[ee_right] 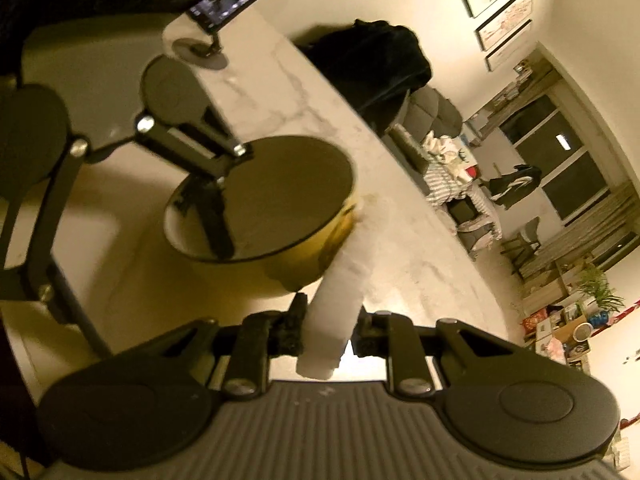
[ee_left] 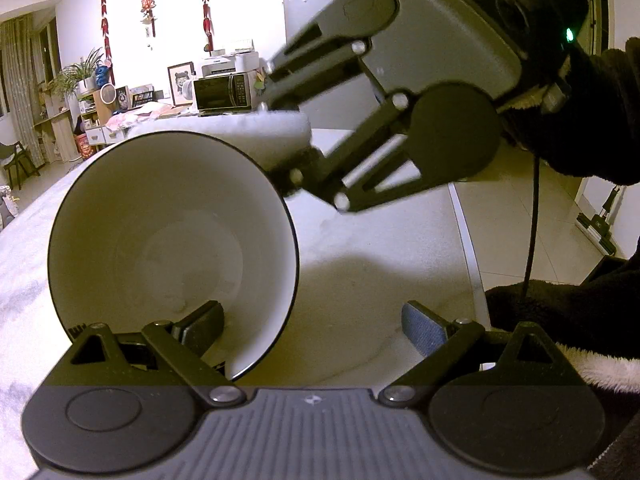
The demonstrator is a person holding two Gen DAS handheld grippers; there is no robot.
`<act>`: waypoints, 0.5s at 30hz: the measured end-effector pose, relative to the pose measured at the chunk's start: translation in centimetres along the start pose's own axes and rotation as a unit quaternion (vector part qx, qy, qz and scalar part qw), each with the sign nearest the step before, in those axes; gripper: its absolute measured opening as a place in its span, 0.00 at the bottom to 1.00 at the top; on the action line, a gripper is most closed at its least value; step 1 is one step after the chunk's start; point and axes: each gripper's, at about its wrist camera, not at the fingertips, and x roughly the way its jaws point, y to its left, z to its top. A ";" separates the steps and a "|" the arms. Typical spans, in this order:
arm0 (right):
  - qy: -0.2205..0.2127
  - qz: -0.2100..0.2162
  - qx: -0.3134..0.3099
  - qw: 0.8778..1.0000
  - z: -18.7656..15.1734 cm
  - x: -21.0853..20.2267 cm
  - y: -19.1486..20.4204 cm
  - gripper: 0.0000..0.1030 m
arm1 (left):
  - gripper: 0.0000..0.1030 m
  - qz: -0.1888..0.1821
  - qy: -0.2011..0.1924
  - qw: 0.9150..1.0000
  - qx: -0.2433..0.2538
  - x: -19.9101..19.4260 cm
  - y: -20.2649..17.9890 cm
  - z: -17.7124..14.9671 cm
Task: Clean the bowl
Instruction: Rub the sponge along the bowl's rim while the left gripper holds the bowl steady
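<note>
Left wrist view shows the bowl tipped on its side above the marble table, its white inside turned toward the camera. Our left gripper stands with its jaws spread wide – one finger reaches inside the bowl near the rim, the other finger is well apart in free air, so the bowl seems hooked on one finger more than pinched. Our right gripper has its jaws pressed on a white folded cloth, and in the right wrist view the far end of the cloth touches the yellow outer wall of the bowl near the rim. We judge that the wiping step is in hand, now on the outside. How clean the bowl is already, we cannot tell. The next move calls for keeping the cloth pressed on the wall while the bowl is held steady – it can slip from one finger.
</note>
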 end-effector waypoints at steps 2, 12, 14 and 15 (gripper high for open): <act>0.001 0.001 0.000 1.000 0.0 0.1 0.1 0.22 | 0.93 0.000 0.000 1.000 0.000 0.0 0.0 0.0; -0.001 0.002 -0.002 1.000 0.3 0.0 0.1 0.22 | 0.94 0.000 0.000 1.000 -0.001 0.0 0.0 -0.1; -0.008 -0.008 0.000 1.000 0.6 -0.3 -0.5 0.22 | 0.94 0.000 0.000 1.000 -0.001 0.1 0.1 0.0; -0.007 -0.007 0.000 1.000 0.5 -0.2 -0.4 0.22 | 0.94 0.000 0.001 1.000 -0.001 0.2 0.1 0.1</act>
